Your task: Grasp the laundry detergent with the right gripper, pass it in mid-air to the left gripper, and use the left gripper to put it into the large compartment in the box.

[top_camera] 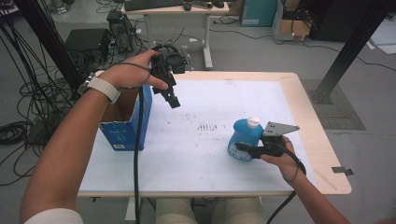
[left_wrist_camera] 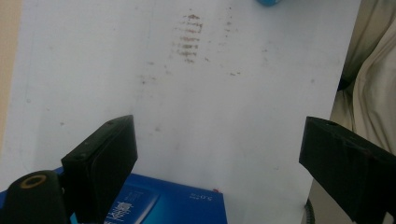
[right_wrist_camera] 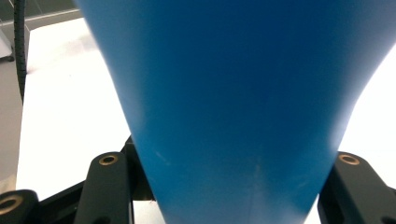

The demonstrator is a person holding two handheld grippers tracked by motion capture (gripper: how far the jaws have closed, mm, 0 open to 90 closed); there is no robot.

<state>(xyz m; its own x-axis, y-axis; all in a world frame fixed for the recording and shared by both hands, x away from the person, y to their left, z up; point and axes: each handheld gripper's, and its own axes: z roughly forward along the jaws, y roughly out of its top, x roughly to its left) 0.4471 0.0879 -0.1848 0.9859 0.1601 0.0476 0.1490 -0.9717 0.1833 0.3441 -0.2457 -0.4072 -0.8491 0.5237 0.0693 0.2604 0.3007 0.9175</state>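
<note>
Blue bottle (top_camera: pixel 243 139) with a white cap (top_camera: pixel 253 122), standing upright on the right half of the white table (top_camera: pixel 196 163), near the front edge and just short of the table's bare wooden margin. We hold it with the right gripper (top_camera: pixel 246 150), whose jaws are closed against the lower body from the person's side; in the right gripper view the blue wall (right_wrist_camera: pixel 233 107) sits between the two black jaws and presses against both. We read this as the grasp stage: the bottle is seized but, as far as we can tell, its base is on the table.

The left gripper (top_camera: pixel 172 99) hangs in the air above the table's left rear part, just beside the open cardboard box (top_camera: pixel 127 122) (blue outside, brown inside) that sits at the left edge. Its jaws stand wide apart with nothing between them; in the left gripper view we look down past them on bare table and a corner of the box (left_wrist_camera: pixel 173 203).

The next move, in our judgement, calls for a clean vertical lift and a carry leftward toward the box, keeping the bottle upright so the cap stays on top. The body is smooth, rounded and tapers toward the neck, with a round label on its front; a squeeze placed low risks letting it slip or tip.
</note>
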